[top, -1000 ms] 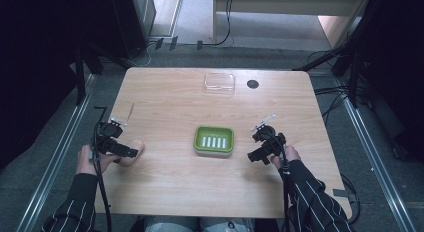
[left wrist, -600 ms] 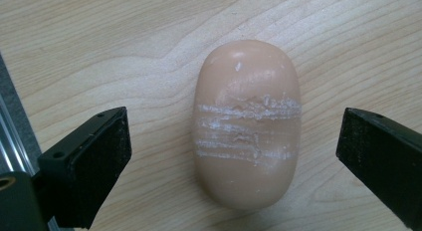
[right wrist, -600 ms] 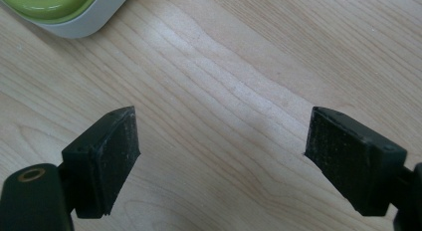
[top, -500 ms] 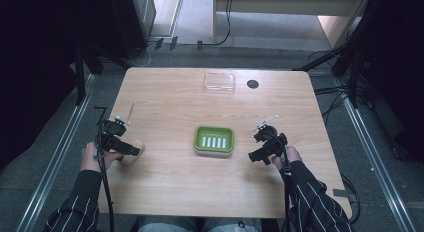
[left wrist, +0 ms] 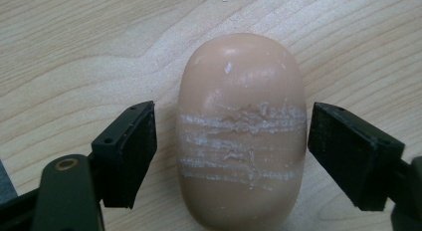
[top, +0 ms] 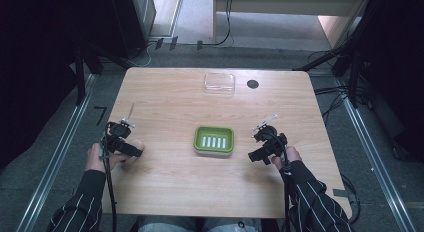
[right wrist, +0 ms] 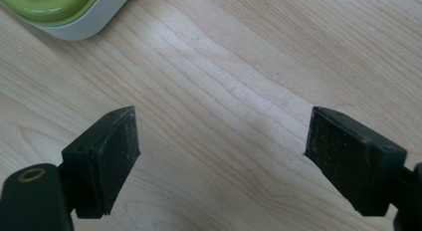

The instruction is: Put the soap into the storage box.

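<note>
**Left jaws straddle the soap, right jaws spread over bare wood**

My left gripper (left wrist: 230, 156) is spread wide around a peach-coloured bar of soap (left wrist: 241, 129) lying flat on the table (top: 165, 97); each jaw stands just clear of the bar's sides, not touching. Pale scrape lines cross the soap's middle. In the high view my left gripper (top: 121, 140) sits near the table's left edge, my hand behind it low on the wood.

My right gripper (right wrist: 221, 159) is also wide apart, holding nothing, with plain wood between its jaws. In the high view it (top: 266, 142) hovers right of the green soap dish (top: 214, 140), near but apart. The dish sits mid-table. A clear lid (top: 219, 83) lies at the far edge, beside a dark round hole (top: 253, 84). Open wood lies between dish and lid.
</note>
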Demonstrator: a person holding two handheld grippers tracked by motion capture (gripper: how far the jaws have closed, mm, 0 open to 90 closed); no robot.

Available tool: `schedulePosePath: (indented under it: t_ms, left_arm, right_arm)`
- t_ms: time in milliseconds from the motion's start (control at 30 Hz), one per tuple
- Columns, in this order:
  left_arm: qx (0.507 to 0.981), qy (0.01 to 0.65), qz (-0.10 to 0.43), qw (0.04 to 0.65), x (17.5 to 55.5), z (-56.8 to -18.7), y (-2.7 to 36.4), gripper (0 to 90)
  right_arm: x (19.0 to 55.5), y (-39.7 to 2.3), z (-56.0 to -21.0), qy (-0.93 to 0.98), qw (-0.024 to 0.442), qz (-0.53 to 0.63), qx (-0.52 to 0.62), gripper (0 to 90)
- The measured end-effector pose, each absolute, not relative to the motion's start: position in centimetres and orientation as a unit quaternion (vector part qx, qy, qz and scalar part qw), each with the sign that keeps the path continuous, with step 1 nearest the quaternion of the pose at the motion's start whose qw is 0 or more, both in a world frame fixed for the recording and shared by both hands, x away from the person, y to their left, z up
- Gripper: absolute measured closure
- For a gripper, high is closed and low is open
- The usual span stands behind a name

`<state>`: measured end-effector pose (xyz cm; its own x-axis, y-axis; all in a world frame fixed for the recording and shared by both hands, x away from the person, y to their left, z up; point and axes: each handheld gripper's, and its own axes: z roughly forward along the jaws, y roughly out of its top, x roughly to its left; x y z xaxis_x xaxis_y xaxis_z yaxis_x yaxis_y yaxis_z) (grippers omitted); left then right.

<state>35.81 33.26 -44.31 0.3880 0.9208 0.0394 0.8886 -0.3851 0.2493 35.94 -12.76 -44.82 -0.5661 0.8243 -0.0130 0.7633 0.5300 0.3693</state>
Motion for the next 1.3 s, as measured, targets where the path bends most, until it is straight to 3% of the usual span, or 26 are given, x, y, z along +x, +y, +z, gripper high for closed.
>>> schedulePosePath:
  t_ms: [433,1300]
  left_arm:
    - [0.832,0.541,0.084,0.089,35.6,-45.0,33.0,32.8]
    - [0.845,0.514,0.093,0.115,34.6,-43.5,32.5,33.8]
  right_arm:
    - [35.9,-12.6,-44.8,0.87,0.092,0.164,0.457,14.0]
    - [36.0,-12.5,-44.6,0.872,0.092,0.164,0.453,14.0]
